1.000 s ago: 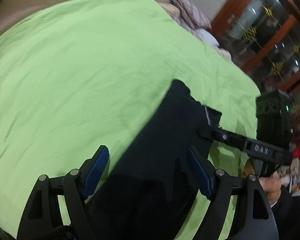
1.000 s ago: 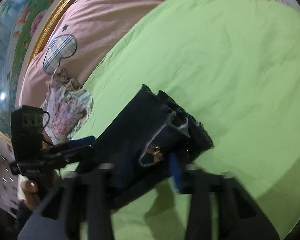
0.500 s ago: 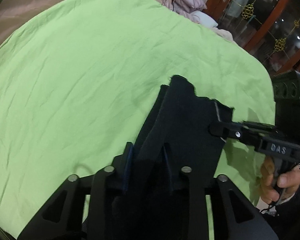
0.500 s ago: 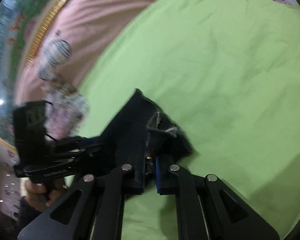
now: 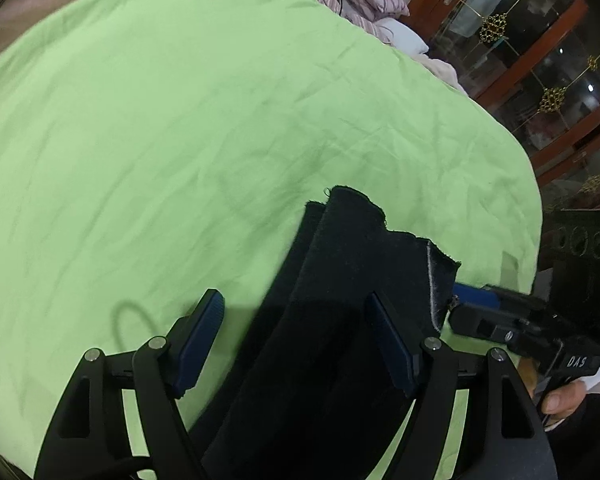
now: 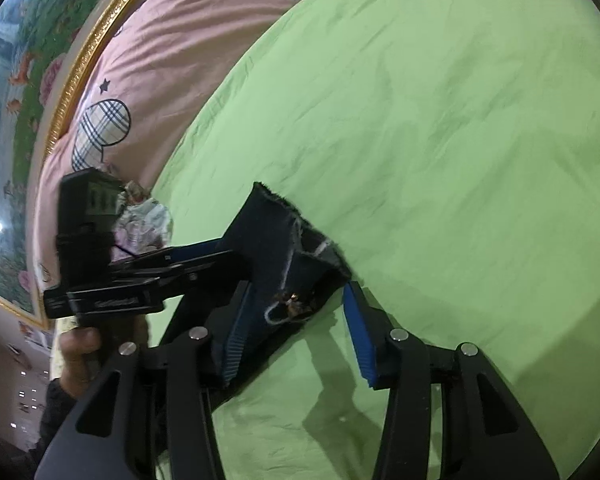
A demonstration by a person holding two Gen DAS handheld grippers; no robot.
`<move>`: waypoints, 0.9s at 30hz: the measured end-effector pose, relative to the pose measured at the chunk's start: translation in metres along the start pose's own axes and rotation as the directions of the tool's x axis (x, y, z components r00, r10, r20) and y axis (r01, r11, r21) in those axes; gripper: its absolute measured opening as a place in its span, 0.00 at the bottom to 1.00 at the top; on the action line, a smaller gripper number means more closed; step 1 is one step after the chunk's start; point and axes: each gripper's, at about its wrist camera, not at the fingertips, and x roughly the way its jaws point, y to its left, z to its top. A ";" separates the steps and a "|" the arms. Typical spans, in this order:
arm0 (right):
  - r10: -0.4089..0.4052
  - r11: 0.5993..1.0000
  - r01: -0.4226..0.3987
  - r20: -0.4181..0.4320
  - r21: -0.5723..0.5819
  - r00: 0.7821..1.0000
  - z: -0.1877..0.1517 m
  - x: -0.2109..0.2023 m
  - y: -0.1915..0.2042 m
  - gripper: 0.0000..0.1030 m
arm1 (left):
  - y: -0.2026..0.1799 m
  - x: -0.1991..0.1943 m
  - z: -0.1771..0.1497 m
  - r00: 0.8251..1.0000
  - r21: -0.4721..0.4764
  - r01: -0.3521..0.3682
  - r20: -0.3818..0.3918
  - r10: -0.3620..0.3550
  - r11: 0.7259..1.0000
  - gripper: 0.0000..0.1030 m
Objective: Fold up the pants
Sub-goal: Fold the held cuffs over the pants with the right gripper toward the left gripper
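Dark navy folded denim pants (image 5: pixel 352 280) lie flat on the wrinkled light-green bedsheet (image 5: pixel 180 120), running from under the left gripper (image 5: pixel 296 344) forward to a frayed hem end.

Left gripper: black frame, blue pads, jaws have just been opening and stand released. The pants strip lies between them, partly under the right-side pad; pads not pressing the cloth.

Right gripper (image 6: pixel 300 328): jaws have just been opening too, now released. The waistband corner of the pants (image 6: pixel 288 264), with its pale seam and small metal button, sits between the pads, close to the left one; grip not closed on it.

From the left wrist view the right gripper (image 5: pixel 472 304) comes in from the right, tips at the pants' edge, held by a hand (image 5: pixel 560 400). From the right wrist view the left gripper (image 6: pixel 204 258) comes in from the left over the pants, held by a hand (image 6: pixel 84 356).

Beyond the left one: pink quilt with plaid hearts (image 6: pixel 148 60), a crumpled floral cloth (image 6: pixel 144 220).
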 end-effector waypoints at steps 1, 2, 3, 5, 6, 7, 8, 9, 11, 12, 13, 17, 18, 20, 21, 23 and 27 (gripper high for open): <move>0.016 1.000 -0.016 -0.007 0.009 1.000 -0.001 0.002 -0.002 0.47 | 0.001 0.002 0.000 1.000 -0.003 0.005 0.002 -0.005 1.000 0.72; 0.020 1.000 -0.020 -0.012 0.014 1.000 0.000 0.006 0.001 0.47 | 0.002 0.003 0.000 1.000 -0.008 0.014 0.004 -0.014 1.000 0.72; 0.015 1.000 -0.015 -0.017 0.018 1.000 -0.001 0.008 -0.001 0.47 | 0.004 0.006 0.001 1.000 -0.017 0.022 0.005 -0.022 1.000 0.73; 0.037 0.999 -0.037 -0.014 0.037 0.999 -0.002 0.010 -0.007 0.47 | 0.010 0.008 0.000 0.999 -0.043 0.041 0.011 -0.041 0.998 0.76; 0.055 0.997 -0.054 -0.007 0.051 0.998 -0.003 0.010 -0.010 0.46 | 0.012 0.008 0.000 0.998 -0.058 0.063 0.025 -0.061 0.996 0.79; 0.065 0.996 -0.064 -0.005 0.060 0.998 -0.002 0.010 -0.012 0.45 | 0.013 0.008 -0.001 0.997 -0.068 0.075 0.037 -0.073 0.995 0.79; 0.068 0.996 -0.068 -0.005 0.059 0.998 -0.002 0.010 -0.013 0.45 | 0.013 0.009 0.000 0.996 -0.072 0.080 0.043 -0.077 0.994 0.79; 0.070 0.996 -0.070 -0.004 0.056 0.998 -0.001 0.011 -0.012 0.44 | 0.012 0.010 0.000 0.996 -0.062 0.076 0.045 -0.073 0.995 0.79; 0.070 0.997 -0.070 -0.002 0.028 0.998 -0.001 0.015 -0.007 0.44 | 0.005 0.015 0.003 0.998 -0.029 0.054 0.045 -0.053 0.998 0.79; 0.061 0.998 -0.061 -0.004 0.007 0.998 -0.001 0.017 -0.005 0.41 | 0.000 0.016 0.001 0.999 -0.001 0.032 0.043 -0.032 0.999 0.79; 0.054 0.998 -0.054 -0.001 -0.013 0.999 -0.002 0.019 -0.004 0.31 | -0.002 0.015 0.000 0.999 0.015 0.021 0.043 -0.022 1.000 0.79; 0.111 0.993 -0.111 -0.007 0.026 0.994 -0.001 0.021 -0.015 0.14 | 0.001 0.007 -0.005 0.995 0.018 0.082 0.063 -0.083 0.996 0.43; 0.124 0.992 -0.124 -0.005 0.021 0.992 0.000 0.019 -0.015 0.14 | 0.006 0.002 -0.006 0.989 -0.005 0.133 0.067 -0.132 0.991 0.27; 0.146 0.989 -0.146 0.003 -0.005 0.989 0.000 0.014 -0.009 0.13 | 0.012 -0.007 -0.011 0.980 -0.023 0.182 0.088 -0.180 0.983 0.21; 0.173 0.985 -0.173 0.008 -0.013 0.985 0.000 0.010 -0.004 0.13 | 0.013 -0.015 -0.014 0.974 -0.023 0.205 0.107 -0.201 0.979 0.17; 0.250 0.968 -0.250 0.012 -0.009 0.968 0.001 0.002 0.002 0.13 | 0.013 -0.032 -0.020 0.961 -0.020 0.240 0.146 -0.235 0.971 0.16; 0.361 0.932 -0.360 0.004 -0.050 0.933 -0.002 -0.011 0.024 0.13 | 0.013 -0.083 -0.038 0.933 -0.019 0.268 0.254 -0.255 0.963 0.16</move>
